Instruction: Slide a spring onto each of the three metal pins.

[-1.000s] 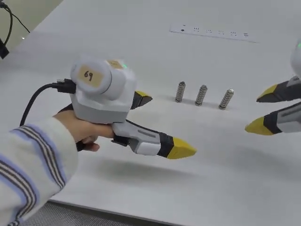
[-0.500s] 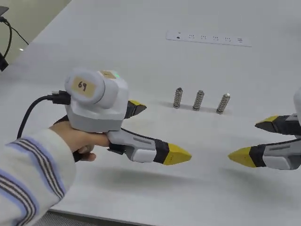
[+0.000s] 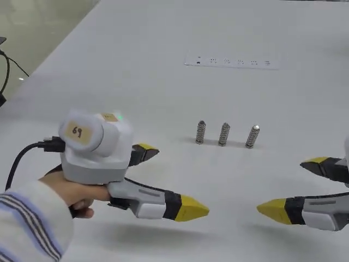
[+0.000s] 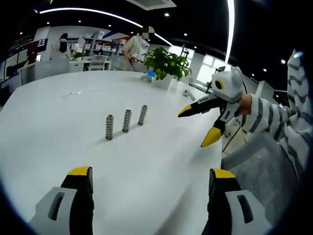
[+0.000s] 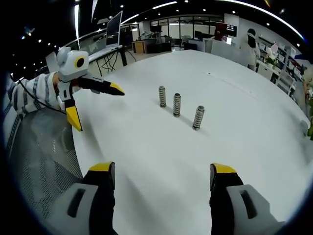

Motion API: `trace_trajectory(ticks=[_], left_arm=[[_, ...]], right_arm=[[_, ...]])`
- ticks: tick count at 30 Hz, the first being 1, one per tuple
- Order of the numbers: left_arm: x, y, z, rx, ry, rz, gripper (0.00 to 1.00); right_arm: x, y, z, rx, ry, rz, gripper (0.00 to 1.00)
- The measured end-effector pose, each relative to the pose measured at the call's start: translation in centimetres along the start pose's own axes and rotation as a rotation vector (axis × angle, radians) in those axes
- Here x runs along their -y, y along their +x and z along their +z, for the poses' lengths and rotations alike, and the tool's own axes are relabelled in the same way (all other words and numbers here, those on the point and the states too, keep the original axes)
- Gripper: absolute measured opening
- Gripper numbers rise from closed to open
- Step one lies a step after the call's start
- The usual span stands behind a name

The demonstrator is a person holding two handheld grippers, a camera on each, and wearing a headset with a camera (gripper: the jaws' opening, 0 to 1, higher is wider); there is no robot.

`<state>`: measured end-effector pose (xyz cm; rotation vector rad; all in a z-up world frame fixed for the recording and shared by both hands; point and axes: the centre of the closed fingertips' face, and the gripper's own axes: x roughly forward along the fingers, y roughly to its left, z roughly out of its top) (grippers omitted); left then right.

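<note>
Three upright metal pins stand in a row on the white table, each with a spring around it: left spring (image 3: 200, 132) (image 4: 109, 127) (image 5: 162, 96), middle spring (image 3: 223, 134) (image 4: 127, 120) (image 5: 177, 104), right spring (image 3: 252, 137) (image 4: 143, 115) (image 5: 198, 117). My left gripper (image 3: 173, 179) (image 4: 146, 181) is open and holds nothing. It hovers nearer to me than the row and to its left, held by a hand with a striped sleeve. My right gripper (image 3: 290, 184) (image 5: 161, 174) hovers open and holding nothing, near the row's right side. The two grippers point towards each other.
A white power strip (image 3: 232, 61) lies flat far behind the springs. A black cable (image 3: 24, 158) trails from the left gripper. A potted plant (image 4: 166, 61) and people stand beyond the table's far edge. A mesh chair (image 5: 44, 161) is by the near edge.
The head camera has tipped, so the scene sits lower in view. Both grippers have drawn back from the springs towards the near edge. The springs have stayed on their pins.
</note>
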<state>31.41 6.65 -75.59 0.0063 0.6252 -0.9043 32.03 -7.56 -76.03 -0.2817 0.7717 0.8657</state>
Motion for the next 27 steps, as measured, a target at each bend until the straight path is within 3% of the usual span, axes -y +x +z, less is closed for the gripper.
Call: trace_trajectory(ticks=[7,12,16,23,27], left_arm=[[0.4,-0.7,-0.8,-0.013,0.0,-0.014,0.96],[0.4,-1.0,-1.3,-0.013,-0.033,-0.002,0.96],[0.2,-1.5,-1.8,-0.034,-0.037,0.006,0.97],[-0.2,-2.8,-2.3,-0.039,-0.054,0.034,0.97],[-0.2,-3.1,-2.6,-0.044,-0.062,0.046,0.97]], right_arm=[[-0.5,-0.5,-0.6,-0.003,0.018,0.002,0.83],[-0.6,-1.1,-0.5,0.033,0.055,-0.011,0.94],[-0.6,-1.5,-0.9,0.035,0.073,-0.014,0.94],[-0.4,-2.4,-1.9,0.045,0.115,-0.028,0.99],[-0.2,-2.6,-3.2,0.018,0.149,-0.044,1.0]])
